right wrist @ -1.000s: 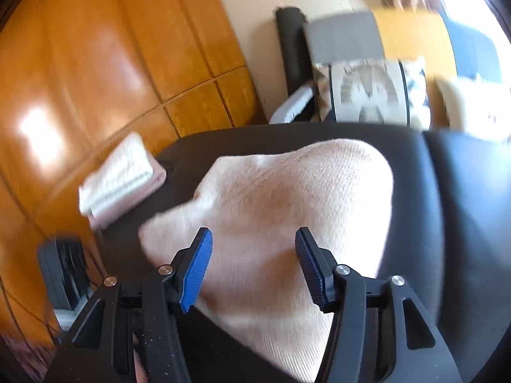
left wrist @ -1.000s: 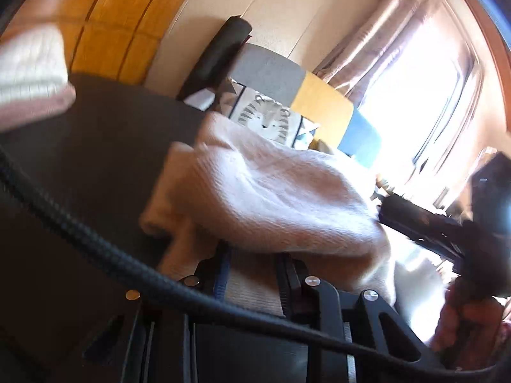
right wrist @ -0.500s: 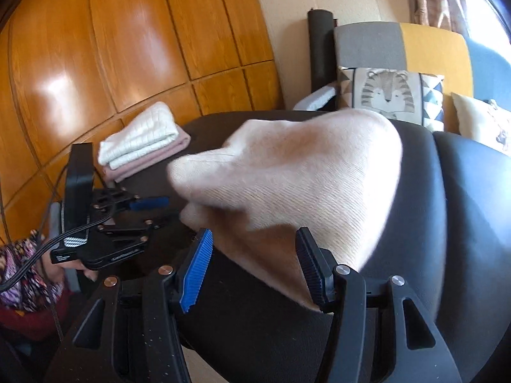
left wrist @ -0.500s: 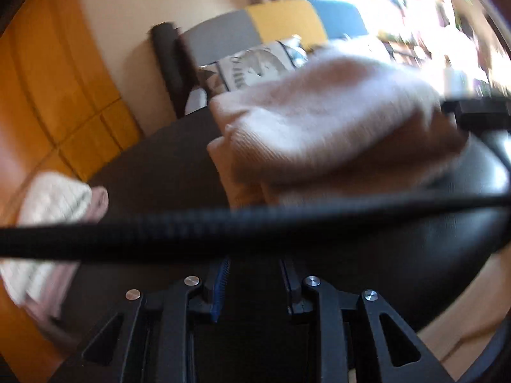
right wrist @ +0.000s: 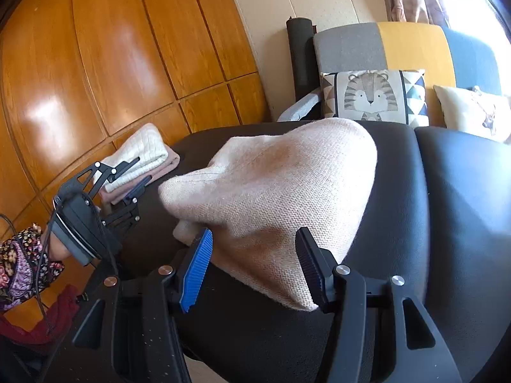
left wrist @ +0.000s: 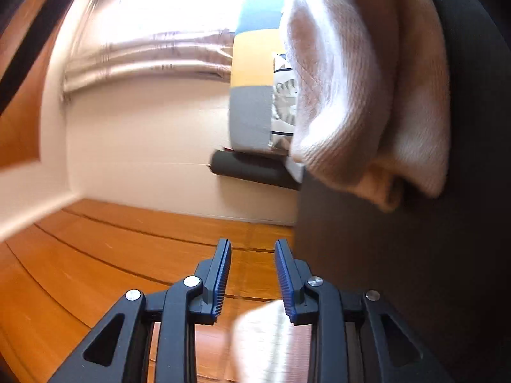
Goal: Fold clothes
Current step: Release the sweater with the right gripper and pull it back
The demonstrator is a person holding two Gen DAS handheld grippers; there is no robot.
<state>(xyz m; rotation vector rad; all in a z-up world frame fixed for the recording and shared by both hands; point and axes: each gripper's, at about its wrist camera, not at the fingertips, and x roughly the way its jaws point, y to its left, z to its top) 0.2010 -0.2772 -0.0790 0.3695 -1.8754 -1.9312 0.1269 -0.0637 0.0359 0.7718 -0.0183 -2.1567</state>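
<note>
Wooden panelling (right wrist: pixel 105 63) behind folded stack (right wrist: pixel 140 156)

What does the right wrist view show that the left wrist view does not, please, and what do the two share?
Only the right wrist view shows the left claw from outside beside the folded stack, the right claw around the near edge of the beige knit garment, the person's floral sleeve and the tiger cushion. Only the left wrist view looks between the left claw's opening pads, nothing held. Both show the garment, the dark seat and the wooden panelling.
</note>
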